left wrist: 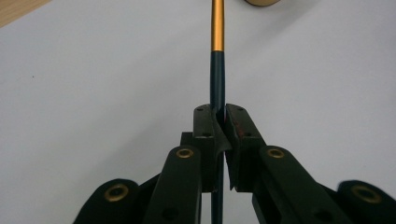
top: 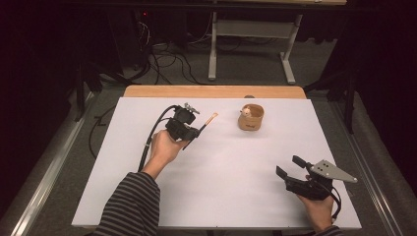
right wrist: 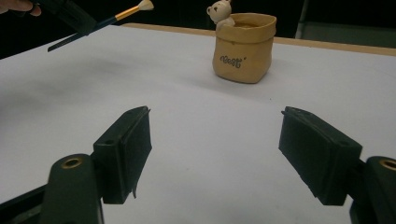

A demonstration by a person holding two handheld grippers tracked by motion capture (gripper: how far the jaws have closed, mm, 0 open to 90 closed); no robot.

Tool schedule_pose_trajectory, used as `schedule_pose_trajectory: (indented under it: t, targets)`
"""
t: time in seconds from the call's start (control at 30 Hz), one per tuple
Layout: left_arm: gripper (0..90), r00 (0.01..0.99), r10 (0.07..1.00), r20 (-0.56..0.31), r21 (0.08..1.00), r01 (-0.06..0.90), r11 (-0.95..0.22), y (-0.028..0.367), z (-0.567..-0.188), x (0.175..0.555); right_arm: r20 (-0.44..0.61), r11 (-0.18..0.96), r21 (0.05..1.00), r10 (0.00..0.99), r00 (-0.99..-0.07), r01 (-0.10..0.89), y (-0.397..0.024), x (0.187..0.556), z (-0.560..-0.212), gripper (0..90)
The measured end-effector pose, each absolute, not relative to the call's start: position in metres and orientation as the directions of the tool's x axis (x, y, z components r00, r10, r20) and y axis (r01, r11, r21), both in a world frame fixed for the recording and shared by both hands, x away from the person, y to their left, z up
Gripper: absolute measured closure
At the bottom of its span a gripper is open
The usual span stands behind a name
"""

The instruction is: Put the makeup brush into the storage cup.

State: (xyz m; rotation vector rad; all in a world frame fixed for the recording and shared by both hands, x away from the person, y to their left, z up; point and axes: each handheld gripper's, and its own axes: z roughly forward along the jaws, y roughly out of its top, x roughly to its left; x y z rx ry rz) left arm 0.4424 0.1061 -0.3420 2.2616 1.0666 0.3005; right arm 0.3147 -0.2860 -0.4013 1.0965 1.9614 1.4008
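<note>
A slender paintbrush with a dark blue handle, gold ferrule and pale bristle tip (top: 208,121) is pinched between the pressed-together jaws of the left gripper (top: 195,132), raised clear of the white counter (top: 221,162). A tan sack-shaped ceramic pot with a small white bear figure (top: 251,117) is set beyond the brush tip. The right gripper (top: 289,166) is held with jaws spread, well apart from both, nothing between them.

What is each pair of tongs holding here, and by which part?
The left tongs clamp a paintbrush by its dark handle, below the gold ferrule. The right tongs stand open and hold nothing.
</note>
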Motion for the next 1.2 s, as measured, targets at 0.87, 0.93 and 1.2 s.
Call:
schedule_pose_trajectory:
  t: [0.87,0.93,1.2]
  targets:
    - [83.7,0.704,0.707,-0.070,0.673,0.557,-0.487,0.108,-0.334,0.410,0.060,0.155,0.932,0.825,-0.562,0.328,-0.285,0.315,-0.402,27.1]
    - [83.7,0.711,0.699,-0.069,0.675,0.550,-0.493,0.109,-0.334,0.408,0.060,0.156,0.932,0.825,-0.563,0.328,-0.285,0.315,-0.402,27.1]
    - [83.7,0.727,0.682,-0.073,0.692,0.530,-0.491,0.112,-0.330,0.392,0.059,0.158,0.931,0.823,-0.564,0.328,-0.285,0.316,-0.402,27.1]
